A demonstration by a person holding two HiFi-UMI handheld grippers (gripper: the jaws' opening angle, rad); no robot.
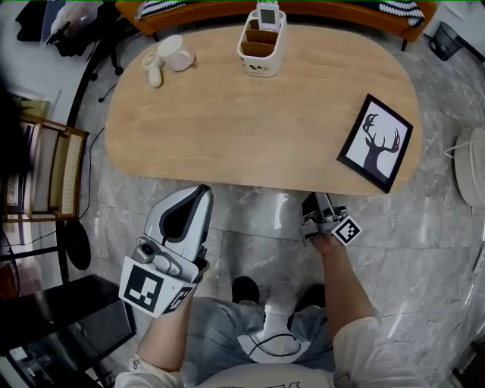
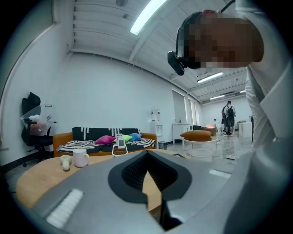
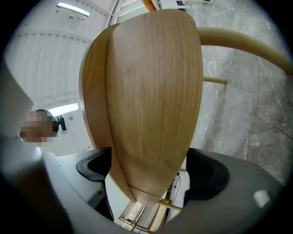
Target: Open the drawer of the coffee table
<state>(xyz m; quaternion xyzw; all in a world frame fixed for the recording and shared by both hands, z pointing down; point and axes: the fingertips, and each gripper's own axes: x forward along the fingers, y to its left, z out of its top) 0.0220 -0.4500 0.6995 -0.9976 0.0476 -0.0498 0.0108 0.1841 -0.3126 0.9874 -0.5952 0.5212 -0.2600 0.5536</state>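
The oval wooden coffee table (image 1: 250, 129) fills the top of the head view; no drawer front or handle shows there. My right gripper (image 1: 312, 203) sits at the table's near edge, rolled on its side. In the right gripper view its jaws (image 3: 149, 171) stand wide open, and the table's rim and underside (image 3: 153, 100) run between the black pads (image 3: 94, 167). A seam crosses the wood close to the jaws. My left gripper (image 1: 198, 193) hangs in front of the table, left of the right one. Its jaws (image 2: 147, 157) are shut on nothing, level with the tabletop (image 2: 36, 178).
On the table stand a white mug (image 1: 176, 53), a white caddy (image 1: 261, 47) and a framed deer picture (image 1: 375, 142). An orange sofa (image 1: 280, 9) lies behind, a cane chair (image 1: 57, 170) to the left. The person's feet (image 1: 246, 288) stand on marble floor below.
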